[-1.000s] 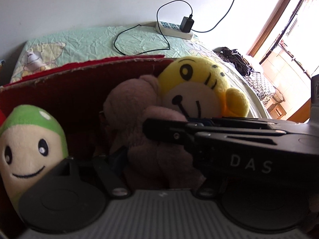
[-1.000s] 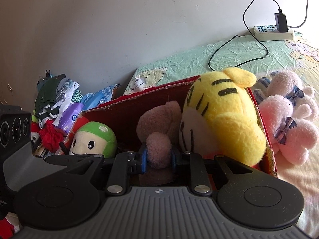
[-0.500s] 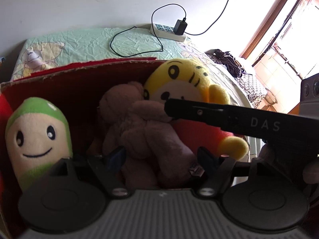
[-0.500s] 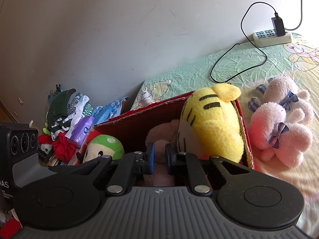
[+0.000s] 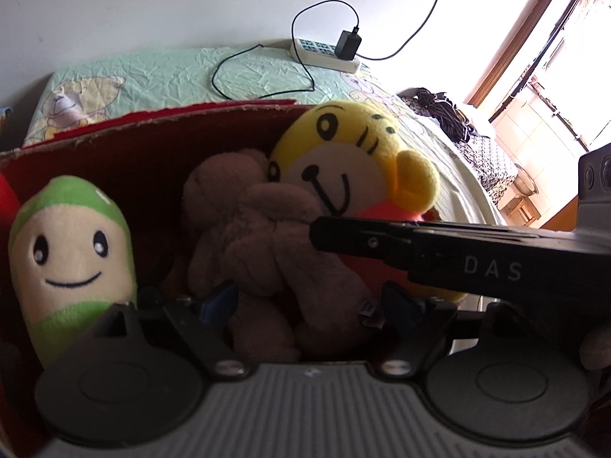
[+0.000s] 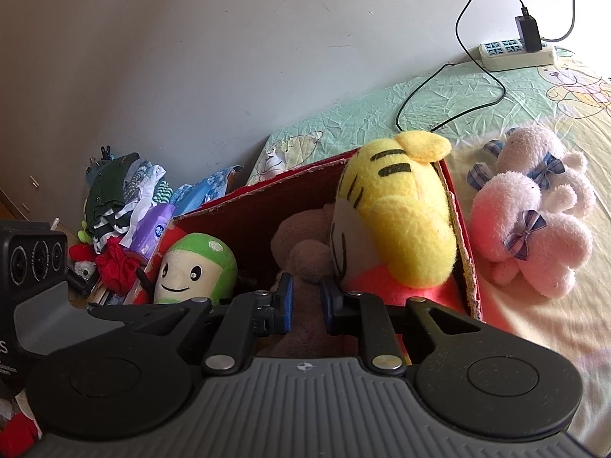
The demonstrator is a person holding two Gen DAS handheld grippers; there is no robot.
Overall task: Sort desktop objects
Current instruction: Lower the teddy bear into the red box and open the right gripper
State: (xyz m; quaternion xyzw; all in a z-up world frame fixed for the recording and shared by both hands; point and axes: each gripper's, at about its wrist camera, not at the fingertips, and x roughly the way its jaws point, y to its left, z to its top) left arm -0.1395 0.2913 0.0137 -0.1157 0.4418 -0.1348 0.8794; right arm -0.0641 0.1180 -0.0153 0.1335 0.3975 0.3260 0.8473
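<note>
A red cardboard box (image 5: 152,129) (image 6: 267,198) on the bed holds a brown plush bear (image 5: 267,236) (image 6: 301,252), a yellow tiger plush (image 5: 343,152) (image 6: 401,210) and a green-capped plush (image 5: 72,244) (image 6: 194,267). My left gripper (image 5: 309,305) is open, its fingers either side of the bear's lower body. My right gripper (image 6: 305,301) hangs over the box's near side with its jaws a narrow gap apart, nothing held; it crosses the left wrist view (image 5: 420,244) from the right.
Two pink plush rabbits (image 6: 534,210) lie on the bed right of the box. A power strip (image 6: 515,53) with a black cable lies by the wall. A pile of clothes and packets (image 6: 126,206) lies left of the box.
My right gripper let go of the brown bear's limb and drew back from the box, then came a little closer. My left gripper opened around the bear and pulled back slightly.
</note>
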